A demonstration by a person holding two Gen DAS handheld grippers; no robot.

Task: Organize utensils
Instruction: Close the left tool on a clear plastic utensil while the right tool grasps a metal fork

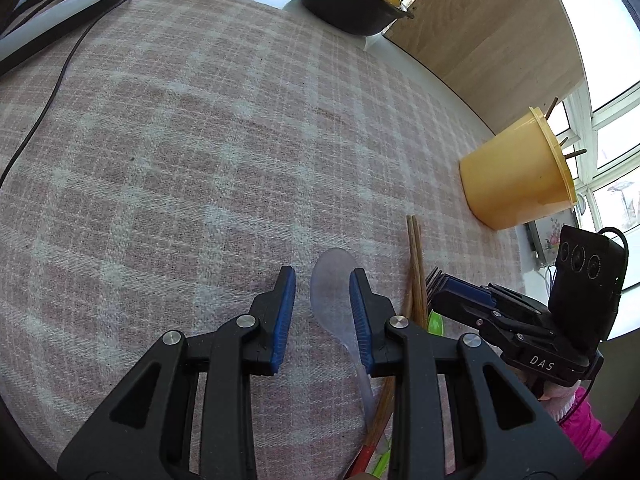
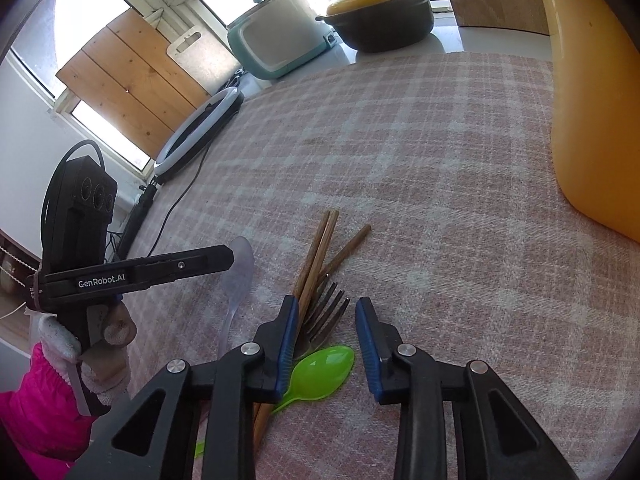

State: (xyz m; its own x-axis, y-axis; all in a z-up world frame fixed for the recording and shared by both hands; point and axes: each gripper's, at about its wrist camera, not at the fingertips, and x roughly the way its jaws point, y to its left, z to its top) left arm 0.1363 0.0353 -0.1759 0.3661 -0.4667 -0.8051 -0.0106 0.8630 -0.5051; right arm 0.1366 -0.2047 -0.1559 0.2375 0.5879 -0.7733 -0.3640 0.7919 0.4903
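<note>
Left wrist: clear spoon (image 1: 332,280) between tongs (image 1: 322,292).

Place: a home kitchen or dining corner.
Evidence: a lidded pot (image 2: 380,12), a rice cooker (image 2: 280,36), a checked tablecloth (image 2: 400,160) and windows are seen.

Open right tool (image 2: 326,332) over fork (image 2: 326,312), green spoon (image 2: 320,370), chopsticks (image 2: 316,256)

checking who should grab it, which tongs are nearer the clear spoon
Left. The left tongs are open right over the clear spoon bowl; the right tongs hover over the fork, beside it.
</note>
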